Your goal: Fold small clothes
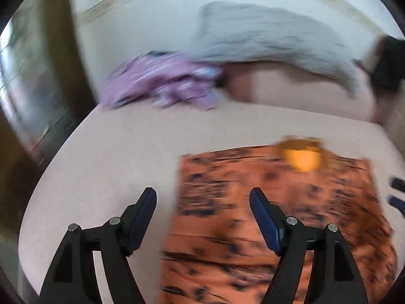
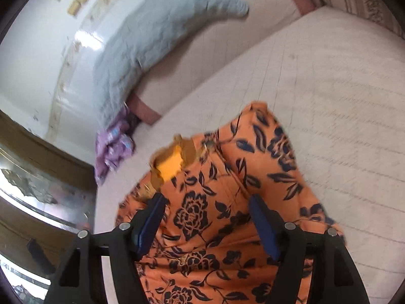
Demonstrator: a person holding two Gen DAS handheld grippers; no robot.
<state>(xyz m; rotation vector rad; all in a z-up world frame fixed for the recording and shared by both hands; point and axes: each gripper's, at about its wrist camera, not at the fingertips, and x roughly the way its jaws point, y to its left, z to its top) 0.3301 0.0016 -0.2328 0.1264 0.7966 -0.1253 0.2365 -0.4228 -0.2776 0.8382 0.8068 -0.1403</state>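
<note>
My left hand-held gripper [image 1: 202,197] and right hand-held gripper [image 2: 206,204] hover released above the orange floral garment [image 2: 202,202] lying on the bed [image 2: 329,76].

Motion blur smeared the orange floral garment [image 1: 291,202] and the purple cloth [image 1: 162,86]; the lower frame edge cut the garment off.

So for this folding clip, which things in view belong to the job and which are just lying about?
Job:
- orange floral garment, spread on the bed
- left gripper, open, empty
- right gripper, open over the garment
- purple garment, crumpled, possibly next

Lying about:
- grey pillow
</note>
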